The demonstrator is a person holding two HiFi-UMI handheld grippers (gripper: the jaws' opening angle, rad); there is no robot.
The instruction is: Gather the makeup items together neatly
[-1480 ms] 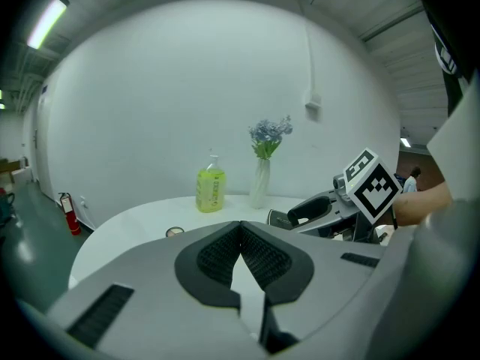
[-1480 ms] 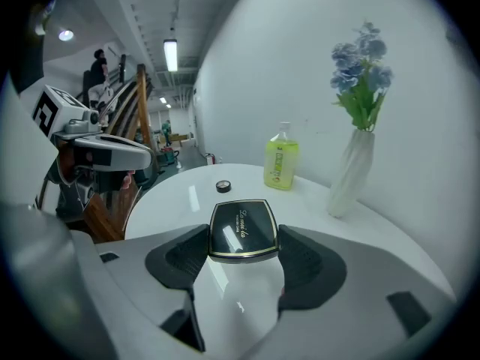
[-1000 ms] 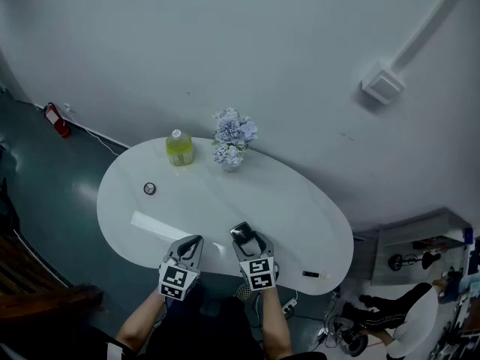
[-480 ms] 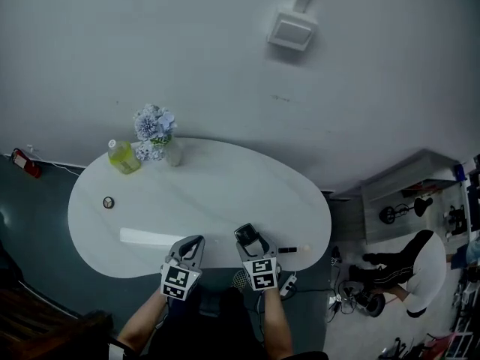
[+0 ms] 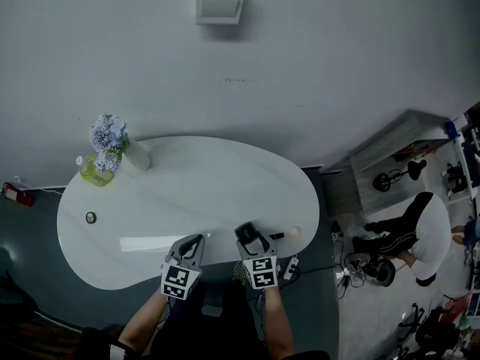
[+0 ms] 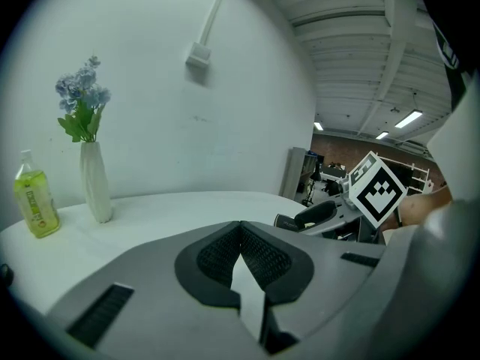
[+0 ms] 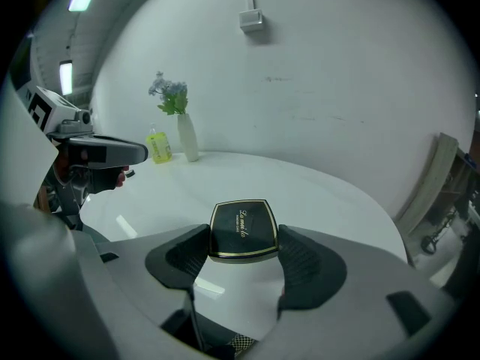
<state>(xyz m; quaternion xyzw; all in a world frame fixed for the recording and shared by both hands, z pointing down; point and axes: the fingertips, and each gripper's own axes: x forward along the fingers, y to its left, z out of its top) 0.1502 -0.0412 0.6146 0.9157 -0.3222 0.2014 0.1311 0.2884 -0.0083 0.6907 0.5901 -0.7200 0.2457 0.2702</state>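
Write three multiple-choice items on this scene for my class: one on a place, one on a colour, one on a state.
1. Where does the white vase stand?
A) beside the yellow-green bottle
B) on the floor
C) on a shelf

2. What colour is the compact in the right gripper?
A) red
B) black, gold-edged
C) white

3. What state is the left gripper in?
A) shut on nothing
B) wide open
C) shut on a bottle

Key: 1 A, both stand together on the table; 2 B, its lid is black with a gold rim; 3 A, its jaws meet with nothing between.
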